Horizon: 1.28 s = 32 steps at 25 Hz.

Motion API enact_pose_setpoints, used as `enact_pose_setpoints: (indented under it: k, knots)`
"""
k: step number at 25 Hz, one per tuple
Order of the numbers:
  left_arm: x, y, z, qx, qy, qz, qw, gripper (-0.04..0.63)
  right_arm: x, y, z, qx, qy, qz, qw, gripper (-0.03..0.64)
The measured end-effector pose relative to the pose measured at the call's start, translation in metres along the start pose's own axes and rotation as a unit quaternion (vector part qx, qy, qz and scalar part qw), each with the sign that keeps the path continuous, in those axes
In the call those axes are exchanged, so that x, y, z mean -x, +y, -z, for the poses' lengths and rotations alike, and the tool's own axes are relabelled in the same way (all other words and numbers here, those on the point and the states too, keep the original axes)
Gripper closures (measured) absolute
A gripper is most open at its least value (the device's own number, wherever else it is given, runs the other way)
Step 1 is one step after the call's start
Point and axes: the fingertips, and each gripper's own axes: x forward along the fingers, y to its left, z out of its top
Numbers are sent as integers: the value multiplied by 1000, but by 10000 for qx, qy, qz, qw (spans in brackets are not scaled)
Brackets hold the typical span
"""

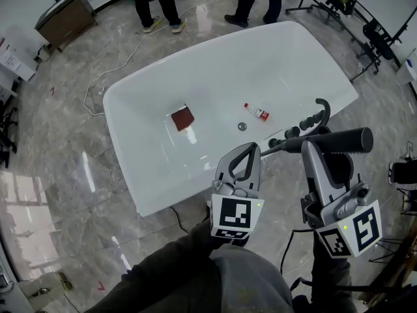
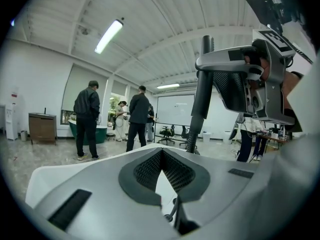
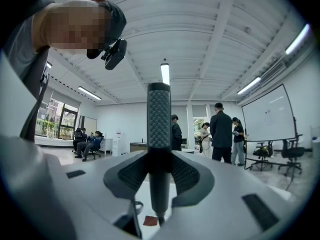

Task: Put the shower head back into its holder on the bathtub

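Right gripper (image 1: 307, 146) — jaws pinched on shower head (image 1: 348, 139) | left gripper (image 1: 249, 150) pressed together, empty | bathtub (image 1: 215, 64) at 11 o'clock

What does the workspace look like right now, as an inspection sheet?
Surface: white bathtub on marble floor.
Job's things: black shower head out of its holder; black tap fittings on the tub rim.
Clutter: red-brown block, small bottle in the tub.
Grippers: right gripper jaws shut on the shower head; left gripper jaws together, empty.
Cables: white cable on the floor.
Surroundings: people beyond the tub.
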Motion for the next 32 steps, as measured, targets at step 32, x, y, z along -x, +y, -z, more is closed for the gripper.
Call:
enact_pose_setpoints:
  k: [32]
  knots:
    - [-39, 18, 24, -8, 365, 458, 9983, 592, -25, -23, 55, -457, 298, 280, 9981, 476]
